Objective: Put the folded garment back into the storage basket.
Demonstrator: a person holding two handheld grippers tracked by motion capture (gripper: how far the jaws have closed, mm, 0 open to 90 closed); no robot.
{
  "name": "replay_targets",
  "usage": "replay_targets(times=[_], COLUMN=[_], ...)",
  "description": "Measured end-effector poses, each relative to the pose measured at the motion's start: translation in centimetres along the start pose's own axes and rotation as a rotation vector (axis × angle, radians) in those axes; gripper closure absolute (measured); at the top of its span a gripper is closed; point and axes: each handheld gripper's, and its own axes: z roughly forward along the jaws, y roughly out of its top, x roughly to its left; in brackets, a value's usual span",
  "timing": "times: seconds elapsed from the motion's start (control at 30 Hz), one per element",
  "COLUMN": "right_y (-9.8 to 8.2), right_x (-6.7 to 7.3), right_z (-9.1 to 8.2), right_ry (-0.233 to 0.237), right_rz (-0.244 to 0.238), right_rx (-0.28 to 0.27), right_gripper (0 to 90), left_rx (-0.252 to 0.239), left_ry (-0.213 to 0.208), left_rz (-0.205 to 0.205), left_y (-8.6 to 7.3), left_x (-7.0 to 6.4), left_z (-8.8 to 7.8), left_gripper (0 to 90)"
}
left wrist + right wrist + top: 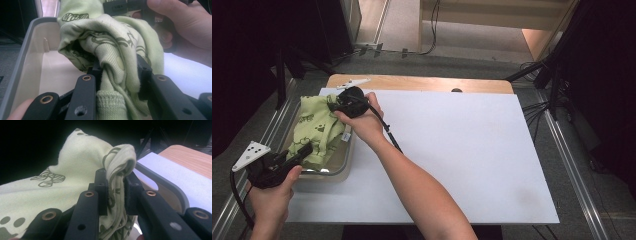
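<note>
My left gripper (118,72) has its fingers (96,68) clamped on a thick bunch of the green garment (112,45), ribbed cuff and all, and my right gripper (116,192) pinches a folded edge of the same cloth between its own pads. From the high view, the garment (314,130) sits over the clear bin (343,165) at about nine o'clock on the table (452,150). The left gripper (299,152) holds the near end and the right gripper (334,105) the far end, towards eleven o'clock.

My worry is that the left hold is fat and bunched, so a layer could slide out if I pull the two ends apart. Cloth could also drag on the bin's rim and shift the bin, since it looks light.

The bin holds the lower part of the garment, and in the left gripper view its floor (55,75) is otherwise bare.
</note>
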Motion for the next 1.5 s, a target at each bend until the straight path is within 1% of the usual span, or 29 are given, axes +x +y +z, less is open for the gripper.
replay_targets(times=[0.13, 0.33, 0.43, 0.5, 0.53, 0.57, 0.6, 0.63, 0.67, 0.7, 0.73, 0.77, 0.83, 0.87, 0.9, 0.93, 0.97, 1.0, 1.03, 1.07, 1.1, 1.13, 1.17, 1.23, 1.27, 1.3, 1.33, 1.37, 1.5], right_y=[0.0, -0.3, -0.4, -0.4, -0.5, -0.6, -0.7, -0.9, -1.0, -1.1, -1.1, -1.0, -0.8, -0.8, -0.8, -0.8, -0.8, -0.9, -1.0, -1.1, -1.2, -1.4, -1.5, -1.7, -1.7, -1.8, -1.9, -2.0, -2.7], right_x=[-0.2, -0.3, -0.4, -0.3, -0.4, -0.5, -0.7, -0.9, -1.2, -1.5, -1.8, -2.1, -2.9, -3.3, -3.5, -3.6, -3.8, -3.8, -3.9, -4.0, -4.1, -4.1, -4.2, -4.3, -4.3, -4.4, -4.5, -4.5, -4.7], right_z=[0.1, 0.4, 0.6, 0.8, 1.0, 1.2, 1.4, 1.7, 2.0, 2.3, 2.4, 2.4, 2.0, 1.7, 1.5, 1.3, 1.1, 0.9, 0.7, 0.5, 0.2, -0.1, -0.3, -1.0, -1.3, -1.7, -2.1, -2.4, -3.8], right_ry=[-0.007, -0.012, -0.011, -0.014, -0.015, -0.016, -0.017, -0.02, -0.031, -0.067, -0.086, -0.096, -0.091, -0.084, -0.08, -0.074, -0.071, -0.068, -0.066, -0.063, -0.05, -0.032, -0.03, -0.06, -0.058, -0.051, -0.055, -0.059, -0.065], right_rz=[-0.003, -0.014, -0.001, -0.001, 0.005, 0.016, 0.025, 0.03, 0.024, 0.007, 0.0, 0.002, 0.038, 0.06, 0.069, 0.073, 0.069, 0.069, 0.067, 0.067, 0.062, 0.059, 0.055, 0.052, 0.051, 0.051, 0.051, 0.048, 0.045], right_rx=[0.007, 0.021, 0.023, 0.025, 0.025, 0.028, 0.03, 0.025, 0.021, 0.017, 0.004, -0.009, -0.034, -0.041, -0.04, -0.036, -0.027, -0.022, -0.019, -0.017, -0.017, -0.017, -0.024, -0.024, -0.028, -0.036, -0.041, -0.046, -0.057], right_gripper=[74.1, 74.1, 74.1, 74.1, 74.1, 74.0, 73.4, 69.8, 59.6, 47.0, 37.1, 28.8, 20.8, 19.2, 17.4, 13.5, 11.5, 11.4, 9.7, 4.5, 0.0, 0.0, 0.0, 0.0, 0.0, 0.0, 0.0, 0.0, 0.0], left_rx=[0.003, 0.009, 0.012, 0.031, 0.055, 0.07, 0.086, 0.107, 0.125, 0.124, 0.122, 0.124, 0.113, 0.109, 0.103, 0.1, 0.095, 0.089, 0.085, 0.08, 0.072, 0.069, 0.064, 0.047, 0.041, 0.035, 0.03, 0.03, 0.018], left_ry=[-0.001, 0.001, 0.001, -0.013, -0.016, 0.012, 0.061, 0.081, 0.09, 0.078, 0.052, 0.04, 0.024, 0.022, 0.004, 0.001, -0.006, -0.02, -0.025, -0.034, -0.051, -0.055, -0.053, -0.059, -0.056, -0.071, -0.084, -0.084, -0.107], left_rz=[-0.009, -0.01, -0.015, -0.028, -0.037, -0.031, -0.017, -0.021, -0.014, 0.001, 0.005, 0.015, 0.02, 0.02, 0.014, 0.014, 0.019, 0.019, 0.025, 0.025, 0.019, 0.014, 0.008, 0.002, 0.001, -0.002, -0.006, -0.006, -0.001], left_y=[-0.2, -0.4, -0.4, -0.4, -0.4, -0.5, -0.5, -0.6, -0.7, -0.7, -0.7, -0.7, -0.8, -0.8, -0.8, -0.8, -0.7, -0.7, -0.7, -0.7, -0.6, -0.5, -0.5, -0.3, -0.3, -0.2, -0.2, -0.2, 0.0], left_x=[-0.1, -0.1, 0.1, 0.4, 0.5, 0.5, 0.4, 0.4, 0.3, 0.1, -0.1, -0.2, -0.4, -0.3, -0.3, -0.3, -0.3, -0.3, -0.4, -0.5, -0.4, -0.4, -0.3, -0.2, -0.3, -0.2, -0.3, -0.3, -1.2], left_z=[0.3, 0.5, 0.6, 0.8, 1.0, 1.2, 1.3, 1.6, 1.7, 1.6, 1.5, 1.4, 1.3, 1.2, 1.2, 1.2, 1.2, 1.1, 1.1, 1.0, 1.0, 0.9, 0.9, 0.7, 0.6, 0.6, 0.5, 0.5, 0.9], left_gripper=[68.2, 68.2, 68.1, 67.6, 66.8, 64.3, 58.4, 42.9, 27.5, 20.4, 15.4, 13.0, 12.7, 12.2, 12.2, 12.2, 12.2, 12.1, 11.8, 10.4, 10.2, 10.2, 10.2, 10.1, 9.8, 7.5, 6.6, 6.6, 6.5])
